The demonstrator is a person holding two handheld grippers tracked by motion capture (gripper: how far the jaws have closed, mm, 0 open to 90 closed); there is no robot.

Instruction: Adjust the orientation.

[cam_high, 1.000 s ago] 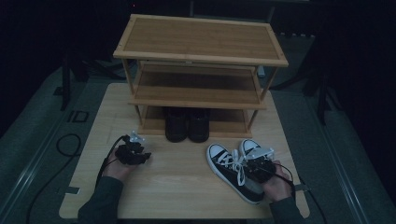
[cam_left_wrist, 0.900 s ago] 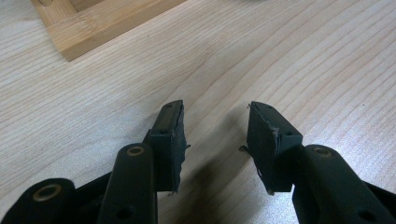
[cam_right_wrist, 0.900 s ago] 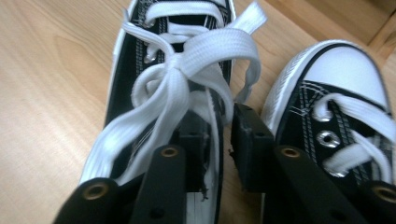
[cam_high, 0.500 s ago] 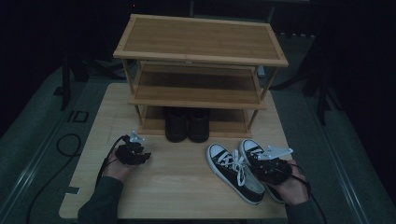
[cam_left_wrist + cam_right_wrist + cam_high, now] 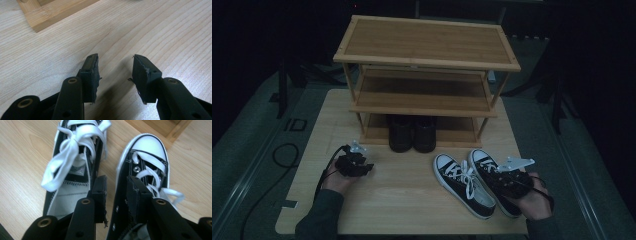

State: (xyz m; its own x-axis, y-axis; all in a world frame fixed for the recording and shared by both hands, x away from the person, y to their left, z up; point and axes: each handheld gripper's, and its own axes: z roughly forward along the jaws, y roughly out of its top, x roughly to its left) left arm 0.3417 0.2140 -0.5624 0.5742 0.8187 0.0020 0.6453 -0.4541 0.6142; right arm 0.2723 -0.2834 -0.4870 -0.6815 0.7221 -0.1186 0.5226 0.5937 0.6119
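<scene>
The black sneakers (image 5: 472, 182) lie as a pair side by side at the near right of the wooden table (image 5: 412, 200), white toe caps pointing toward the shoe rack (image 5: 427, 75), white laces loose over the tongues. The right sneaker (image 5: 145, 177) of the pair is the one the right gripper (image 5: 116, 192) is at: in the right gripper view its jaws straddle that shoe's inner side wall near the collar, one jaw hanging in the gap between the two shoes, the other inside the shoe's opening above the eyelets. The jaws have just been opening, and a sliver of gap shows between the pads and the canvas, so they stand apart around the wall rather than clamped on it. The left sneaker (image 5: 72, 170) lies just beside, its knotted lace spread wide across its mouth, apart from the jaws.

In the high view the right gripper (image 5: 512, 180) sits over the heel end of the right shoe, with the hand behind it at the table's near edge.

The left gripper (image 5: 354, 164) rests low over bare wood at the near left, well apart from the sneakers. Its jaws stand apart with only table grain between them, and a corner of the rack's foot (image 5: 50, 15) lies ahead of them. A pair of dark shoes (image 5: 412, 132) stands on the rack's lowest shelf.
</scene>
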